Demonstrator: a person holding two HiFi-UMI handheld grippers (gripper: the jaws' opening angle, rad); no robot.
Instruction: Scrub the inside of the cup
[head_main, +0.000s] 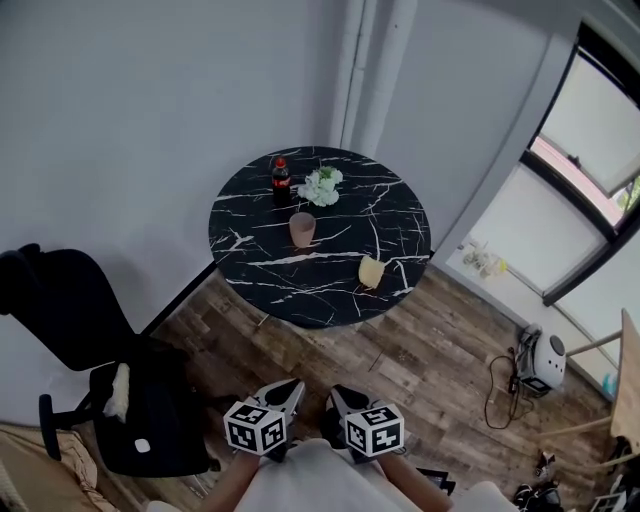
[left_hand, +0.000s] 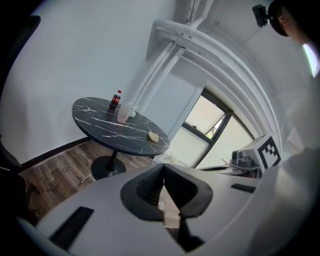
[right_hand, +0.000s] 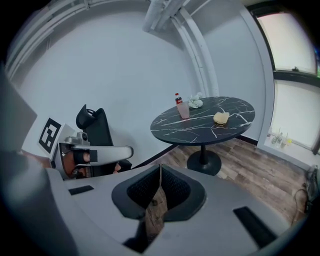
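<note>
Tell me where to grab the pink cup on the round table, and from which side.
Probably the cup by its side wall, coming from the near edge of the table: it stands upright, mouth up, with the bottle and flowers close behind it.

This looks like a plain office or studio room rather than a kitchen: bare white walls (head_main: 150, 110), a wood-plank floor (head_main: 420, 350), large dark-framed windows (head_main: 590, 130) and exposed white pipes (head_main: 375, 70) running up the corner. A round black marble-pattern table (head_main: 400, 215) carries only a cola bottle (head_main: 281, 180), a cup (head_main: 302, 229) and a small bunch of white flowers (head_main: 322, 187). A black swivel office chair (head_main: 60, 310) stands by the wall, and loose cables (head_main: 497, 385) with a white device (head_main: 543, 360) lie under the windows.
</note>
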